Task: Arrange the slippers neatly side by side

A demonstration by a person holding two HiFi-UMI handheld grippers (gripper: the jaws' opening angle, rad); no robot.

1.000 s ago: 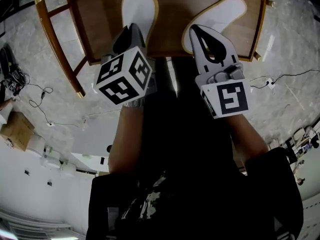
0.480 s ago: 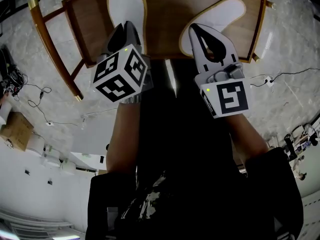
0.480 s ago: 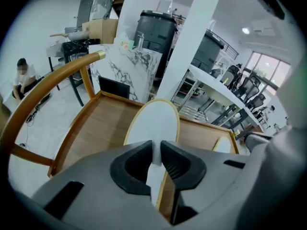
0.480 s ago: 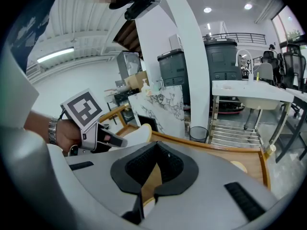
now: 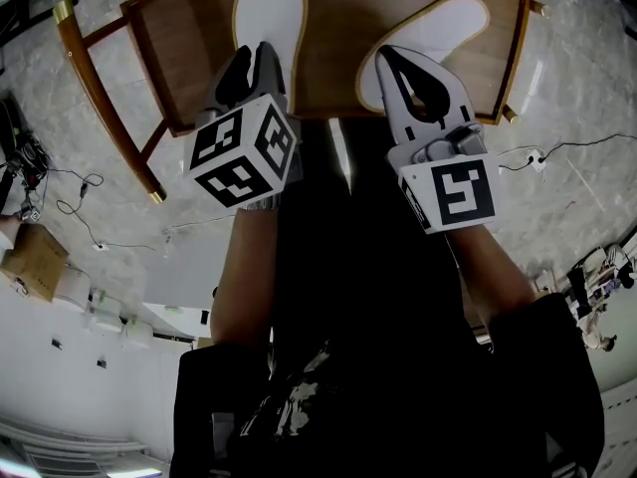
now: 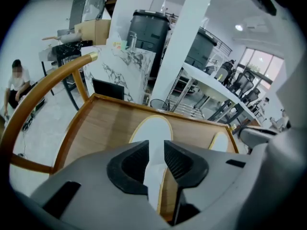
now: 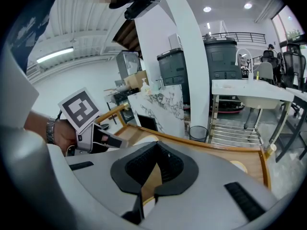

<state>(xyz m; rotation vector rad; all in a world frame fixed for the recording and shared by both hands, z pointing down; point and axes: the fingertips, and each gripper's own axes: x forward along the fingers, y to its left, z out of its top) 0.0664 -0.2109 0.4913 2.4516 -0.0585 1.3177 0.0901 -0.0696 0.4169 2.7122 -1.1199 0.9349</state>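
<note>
Two white slippers lie on the wooden desk [image 5: 338, 38], toes pointing to the far side. The left slipper [image 5: 269, 8] runs nearly straight. The right slipper [image 5: 438, 26] is well apart from it and slants with its toe off to the right.

The left gripper [image 5: 257, 60] has its fingers drawn in to a narrow gap on the heel of the left slipper, and the white sole fills that gap in the left gripper view. The right gripper [image 5: 391, 60] has its fingers closed tip to tip over the heel end of the right slipper. As far as I can see, nothing is caught between them.

I think the left hold is the weak point. It is a thin pinch at one end, so the slipper could pivot or slide free if it is dragged sideways across the wood. The right fingers would have to open before they could take anything. Nudging the right slipper with them closed might turn it further askew or push it towards the desk's right rim. The two grippers are also near enough to knock together as the pair closes up.
</note>
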